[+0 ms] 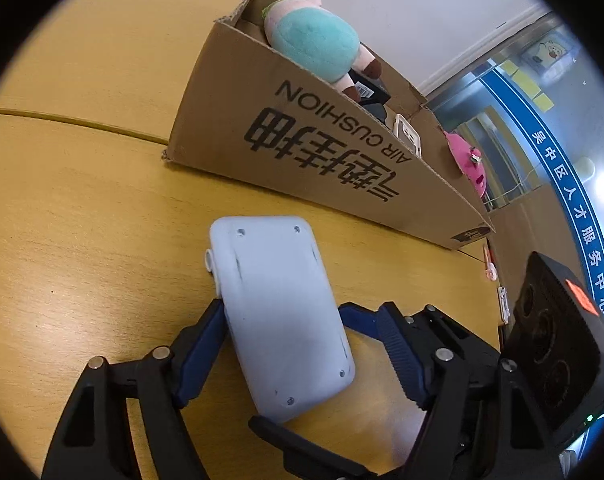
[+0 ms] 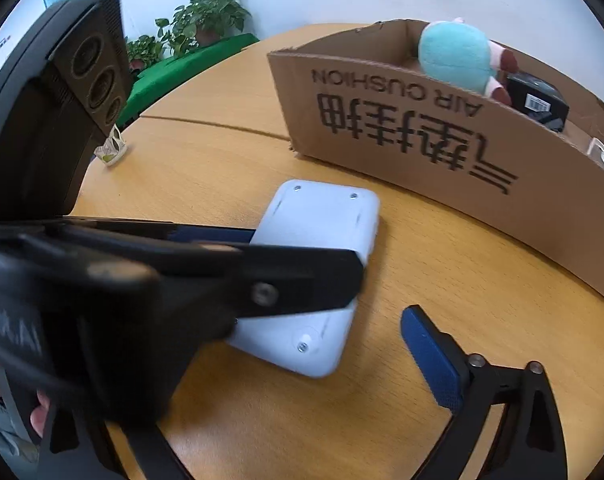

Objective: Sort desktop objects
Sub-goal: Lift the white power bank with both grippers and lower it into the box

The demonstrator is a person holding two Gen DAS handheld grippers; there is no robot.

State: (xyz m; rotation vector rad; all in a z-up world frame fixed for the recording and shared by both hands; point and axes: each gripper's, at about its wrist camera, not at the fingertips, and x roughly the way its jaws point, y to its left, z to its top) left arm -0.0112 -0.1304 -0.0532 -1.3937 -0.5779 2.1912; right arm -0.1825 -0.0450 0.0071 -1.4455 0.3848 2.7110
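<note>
A pale blue-white plastic device (image 1: 281,316) lies face down on the wooden table (image 1: 81,220), screws showing; it also shows in the right wrist view (image 2: 318,232). My left gripper (image 1: 297,336) is open, its blue-padded fingers (image 1: 203,344) on either side of the device. A cardboard box (image 1: 302,152) printed "AIR CUSHION" stands just behind and holds a teal and pink plush toy (image 1: 314,44). My right gripper is open; only its right finger (image 2: 434,356) shows clearly, right of the device, while the left gripper's body (image 2: 181,280) covers the other side.
The box (image 2: 442,140) also holds a black item (image 2: 536,98) and a white item (image 1: 408,134). A pink object (image 1: 468,160) sits beyond the box. A small patterned paper cup (image 2: 110,148) stands on the table. Green plants (image 2: 205,16) lie beyond the table edge.
</note>
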